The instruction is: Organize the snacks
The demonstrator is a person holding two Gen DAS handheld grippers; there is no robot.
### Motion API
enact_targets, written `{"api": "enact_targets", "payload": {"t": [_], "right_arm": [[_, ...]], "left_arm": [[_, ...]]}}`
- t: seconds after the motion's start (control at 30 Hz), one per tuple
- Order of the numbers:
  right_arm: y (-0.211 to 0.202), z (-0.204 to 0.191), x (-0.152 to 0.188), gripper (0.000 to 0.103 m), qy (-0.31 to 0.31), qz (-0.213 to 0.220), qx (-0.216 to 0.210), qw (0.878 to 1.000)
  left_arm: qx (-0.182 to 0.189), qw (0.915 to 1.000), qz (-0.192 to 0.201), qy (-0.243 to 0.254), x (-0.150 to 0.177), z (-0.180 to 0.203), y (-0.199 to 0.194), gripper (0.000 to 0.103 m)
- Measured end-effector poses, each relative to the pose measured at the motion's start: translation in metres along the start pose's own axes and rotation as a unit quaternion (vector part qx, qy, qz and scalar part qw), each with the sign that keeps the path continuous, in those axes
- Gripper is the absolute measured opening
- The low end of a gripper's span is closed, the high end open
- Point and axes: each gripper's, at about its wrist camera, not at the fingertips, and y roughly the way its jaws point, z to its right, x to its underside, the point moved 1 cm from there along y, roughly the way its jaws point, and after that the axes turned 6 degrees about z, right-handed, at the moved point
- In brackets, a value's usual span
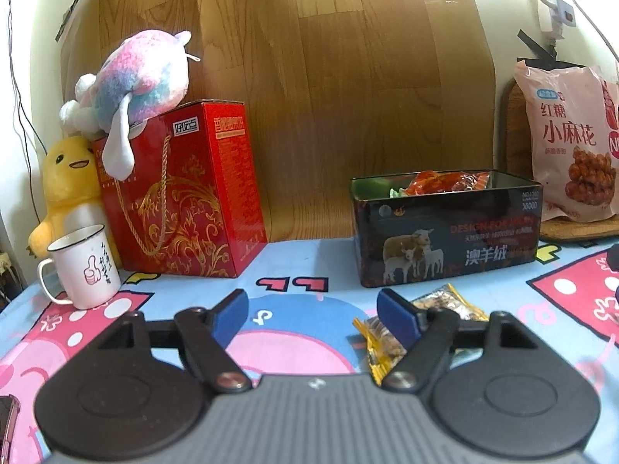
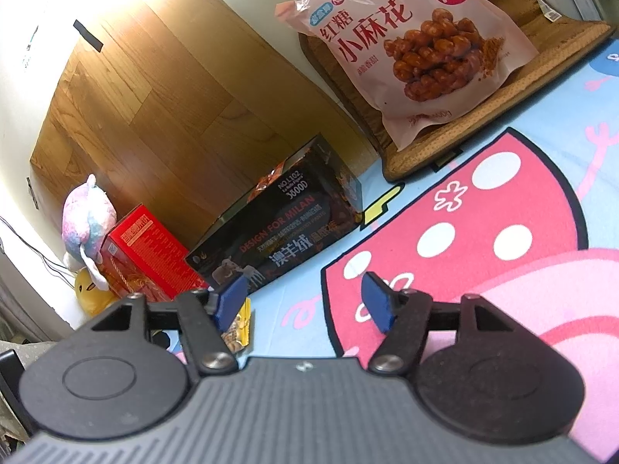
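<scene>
A white enamel mug [image 1: 83, 266] is seen only from the left wrist; both grippers' blue fingers [image 1: 232, 315] are spread open, empty, beside a crinkly gold-edged snack packet [image 1: 381, 342]

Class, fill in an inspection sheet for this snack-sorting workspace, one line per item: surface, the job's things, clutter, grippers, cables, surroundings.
Surface: cartoon-print cloth, pink and blue, covering the table.
Job's things: open dark tin with red-wrapped snacks inside; two gold-wrapped snack packets on the cloth in front of it; big pink snack bag upright on a woven mat.
Clutter: red gift box, pastel plush on top of it, yellow plush beside it, white mug.
Grippers: left gripper open, empty; right gripper open, empty.
Cables: white power strip and cords on the wall, thin dark wire at the far left.
Surroundings: wood-pattern sheet on a pale wall.
</scene>
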Motion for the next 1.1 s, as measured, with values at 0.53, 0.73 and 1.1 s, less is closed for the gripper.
{"api": "enact_targets", "payload": {"t": [0.53,0.73,1.1], "right_arm": [[0.0006,-0.0006,-0.0003,0.069,-0.003,-0.001,-0.003,1.0],[0.0006,-0.0004,-0.0005,0.069,-0.003,-0.001,-0.003,1.0],[0.0015,0.0001,-0.0006,0.069,-0.003,-0.003,-0.007,1.0]], "left_arm": [[0.0,1.0,0.0,0.006,0.0007,0.0021,-0.0003,0.079],[-0.002,1.0,0.0,0.006,0.0004,0.0026,-0.0006,0.079],[0.007,0.9999,0.0,0.009,0.0023,0.0043,-0.0003,0.08]]}}
